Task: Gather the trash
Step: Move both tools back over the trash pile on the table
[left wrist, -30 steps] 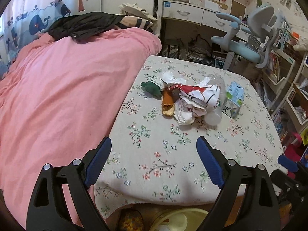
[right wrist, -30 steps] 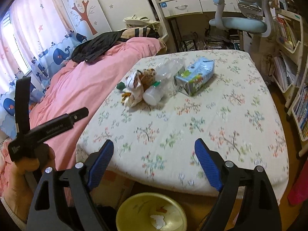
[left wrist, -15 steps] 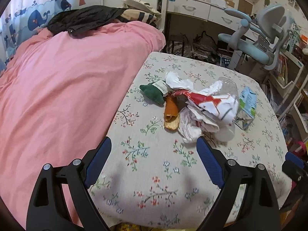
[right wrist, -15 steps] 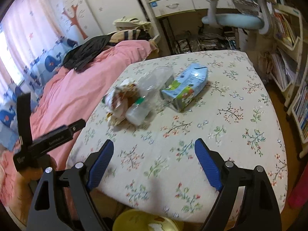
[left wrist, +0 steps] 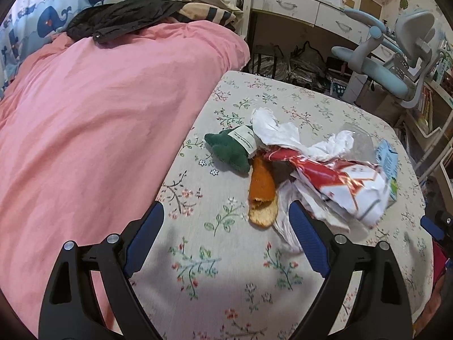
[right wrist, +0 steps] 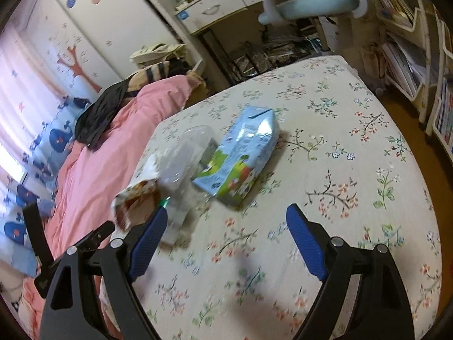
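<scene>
We have both hand-held grippers over the near part of the worktop, which wears a floral cloth. Left hand-held gripper: jaws spread wide, nothing between them, blue pads clear of the cloth. Right hand-held gripper: jaws likewise wide apart and empty. The trash sits in one loose heap toward the left-centre of the worktop. In the left wrist view we note an orange peel nearest the gripper, a dark green plush piece with a white tag just left and beyond it, crumpled white paper at the far side, and a red-and-white wrapper on the right, lying over the rest. A clear plastic bottle lies on its side in the heap, its green-capped end toward us in the right wrist view, close to the right gripper's left finger. A blue-and-green drink carton lies flat just right of the bottle. Pink bedding borders the worktop on the left; a pale blue chair stands at the far right.
</scene>
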Motion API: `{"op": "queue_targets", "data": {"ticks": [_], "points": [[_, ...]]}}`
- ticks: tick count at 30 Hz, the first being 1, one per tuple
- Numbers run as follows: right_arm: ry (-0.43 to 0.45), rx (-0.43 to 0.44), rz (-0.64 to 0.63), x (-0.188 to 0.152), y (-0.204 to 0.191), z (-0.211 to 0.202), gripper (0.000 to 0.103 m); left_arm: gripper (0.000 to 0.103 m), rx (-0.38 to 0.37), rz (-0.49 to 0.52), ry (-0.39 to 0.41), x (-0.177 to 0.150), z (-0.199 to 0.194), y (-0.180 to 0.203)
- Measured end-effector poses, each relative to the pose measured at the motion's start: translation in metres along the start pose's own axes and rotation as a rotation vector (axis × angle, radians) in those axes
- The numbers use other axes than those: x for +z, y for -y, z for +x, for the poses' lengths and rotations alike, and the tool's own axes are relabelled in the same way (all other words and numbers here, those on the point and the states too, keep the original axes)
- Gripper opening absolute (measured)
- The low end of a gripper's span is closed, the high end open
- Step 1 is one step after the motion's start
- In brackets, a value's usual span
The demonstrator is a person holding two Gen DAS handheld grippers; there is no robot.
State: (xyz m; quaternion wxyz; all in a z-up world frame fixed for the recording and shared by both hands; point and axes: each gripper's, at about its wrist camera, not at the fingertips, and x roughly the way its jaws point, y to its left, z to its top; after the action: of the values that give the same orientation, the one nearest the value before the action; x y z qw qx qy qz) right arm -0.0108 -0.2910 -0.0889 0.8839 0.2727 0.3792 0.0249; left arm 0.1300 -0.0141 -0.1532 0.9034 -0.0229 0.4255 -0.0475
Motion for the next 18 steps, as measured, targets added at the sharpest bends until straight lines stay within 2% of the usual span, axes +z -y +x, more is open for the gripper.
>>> {"op": "queue_targets", "data": {"ticks": [18], "points": [[-0.033, 0.004, 0.065, 0.021, 0.016, 0.046, 0.080, 0.086, 0.018, 0.056, -0.033, 0.019, 0.040, 0.013]]}}
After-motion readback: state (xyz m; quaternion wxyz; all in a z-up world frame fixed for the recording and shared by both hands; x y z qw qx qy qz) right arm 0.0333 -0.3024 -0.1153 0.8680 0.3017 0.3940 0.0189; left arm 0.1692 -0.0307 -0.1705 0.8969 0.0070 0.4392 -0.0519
